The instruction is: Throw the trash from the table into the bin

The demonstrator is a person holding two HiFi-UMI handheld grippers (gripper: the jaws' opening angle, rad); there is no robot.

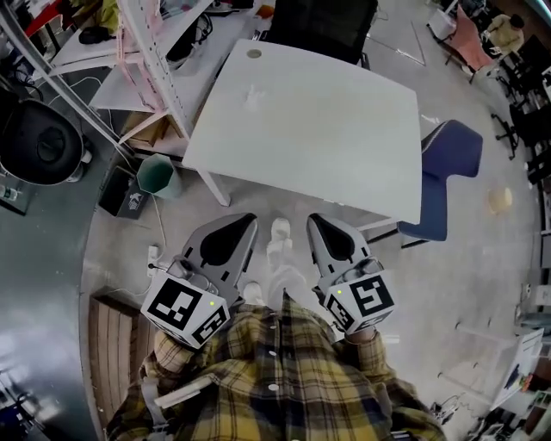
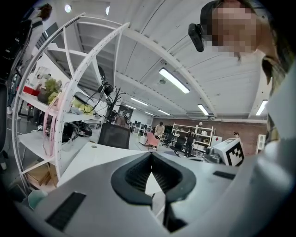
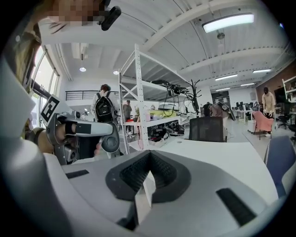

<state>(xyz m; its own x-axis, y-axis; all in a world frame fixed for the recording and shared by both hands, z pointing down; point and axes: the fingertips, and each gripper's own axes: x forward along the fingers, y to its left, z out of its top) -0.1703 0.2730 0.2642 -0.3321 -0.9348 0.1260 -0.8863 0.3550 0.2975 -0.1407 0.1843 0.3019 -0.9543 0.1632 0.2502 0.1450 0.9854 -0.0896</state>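
A small crumpled pale piece of trash [image 1: 251, 96] lies on the white table [image 1: 344, 146], towards its far left part. A green bin [image 1: 157, 175] stands on the floor by the table's near left corner. My left gripper [image 1: 245, 221] and right gripper [image 1: 317, 222] are side by side in front of my body, short of the table's near edge, both pointing at it. Both are shut with nothing between the jaws. In the left gripper view the jaws [image 2: 151, 155] meet above the table top [image 2: 88, 155]; the right gripper view shows its jaws [image 3: 149, 154] the same way.
A blue chair [image 1: 452, 159] stands at the table's right end and a black chair [image 1: 323, 24] at its far side. A white shelving rack [image 1: 151, 60] flanks the left. A power strip [image 1: 155, 255] and cable lie on the floor by the bin.
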